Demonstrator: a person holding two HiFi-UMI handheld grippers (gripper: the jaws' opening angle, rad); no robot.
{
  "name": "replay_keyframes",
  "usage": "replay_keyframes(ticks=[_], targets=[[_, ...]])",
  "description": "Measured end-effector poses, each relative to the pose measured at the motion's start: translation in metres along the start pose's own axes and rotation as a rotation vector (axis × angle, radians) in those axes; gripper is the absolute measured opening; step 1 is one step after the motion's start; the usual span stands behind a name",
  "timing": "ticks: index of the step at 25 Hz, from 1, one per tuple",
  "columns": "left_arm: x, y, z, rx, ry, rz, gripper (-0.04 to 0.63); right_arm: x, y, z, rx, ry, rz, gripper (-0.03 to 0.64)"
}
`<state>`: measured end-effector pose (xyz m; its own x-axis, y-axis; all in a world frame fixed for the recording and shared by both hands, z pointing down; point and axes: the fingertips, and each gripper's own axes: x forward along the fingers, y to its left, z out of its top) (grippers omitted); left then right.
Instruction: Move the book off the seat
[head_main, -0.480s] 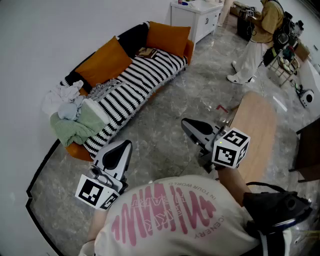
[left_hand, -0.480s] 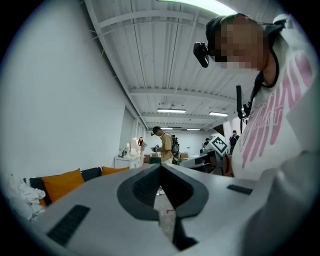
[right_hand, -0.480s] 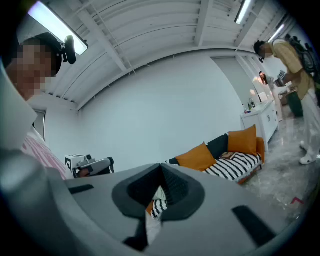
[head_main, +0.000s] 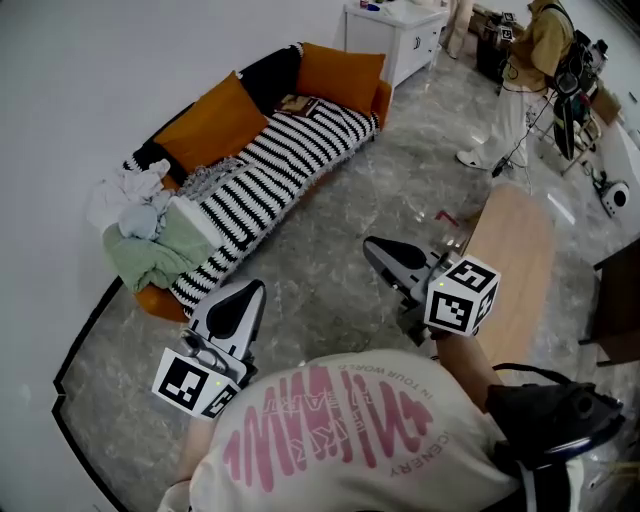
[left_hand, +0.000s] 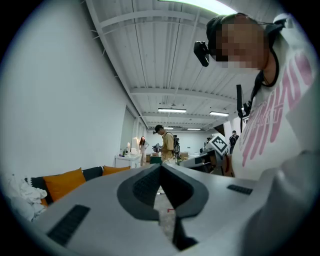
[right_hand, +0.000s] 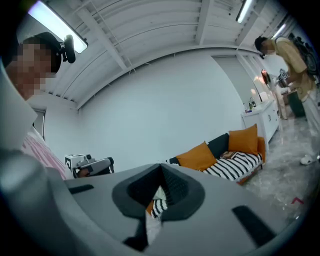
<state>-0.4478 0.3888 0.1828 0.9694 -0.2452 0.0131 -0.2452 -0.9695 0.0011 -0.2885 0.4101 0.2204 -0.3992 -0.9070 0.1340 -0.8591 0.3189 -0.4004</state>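
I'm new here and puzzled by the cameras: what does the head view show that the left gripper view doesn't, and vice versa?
Head view only: the book on the striped sofa, and the wooden table. Left gripper view only: ceiling lights and the wearer's head camera. Both: orange cushions and the right gripper.

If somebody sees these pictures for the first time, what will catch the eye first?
The long sofa with its black-and-white striped cover and orange cushions, against the white wall at upper left. A small book lies at its far end, and a heap of clothes at the near end. In front, the left gripper and right gripper are both shut and empty.
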Motion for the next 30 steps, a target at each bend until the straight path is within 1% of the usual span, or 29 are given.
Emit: replay_keyframes(ticks=[5, 10, 14, 17, 21, 25, 30], targets=[[-0.009, 0.014, -0.006, -0.002, 0.001, 0.001, -0.006, 0.015, 0.004, -0.005, 0.003, 0.000, -0.003, 0.009], [-0.029, 0.033, -0.015, -0.004, -0.002, -0.002, -0.006, 0.037, 0.014, -0.016, 0.010, -0.009, -0.011, 0.009], [-0.035, 0.034, -0.015, -0.012, 0.014, -0.009, -0.006, 0.037, 0.018, -0.015, 0.073, -0.049, 0.001, 0.011], [-0.041, 0.037, -0.016, -0.015, 0.027, 0.004, -0.006, 0.036, 0.019, -0.016, 0.105, -0.067, 0.003, 0.011], [-0.049, 0.042, -0.023, -0.046, 0.033, 0.016, -0.006, 0.039, 0.016, -0.026, 0.112, -0.045, -0.028, 0.011], [-0.050, 0.040, -0.026, -0.055, 0.044, 0.018, -0.006, 0.037, 0.007, -0.029, 0.107, -0.018, -0.060, 0.011], [-0.051, 0.048, -0.033, -0.132, -0.006, 0.030, -0.006, 0.050, -0.003, -0.037, 0.092, 0.009, -0.052, 0.011]])
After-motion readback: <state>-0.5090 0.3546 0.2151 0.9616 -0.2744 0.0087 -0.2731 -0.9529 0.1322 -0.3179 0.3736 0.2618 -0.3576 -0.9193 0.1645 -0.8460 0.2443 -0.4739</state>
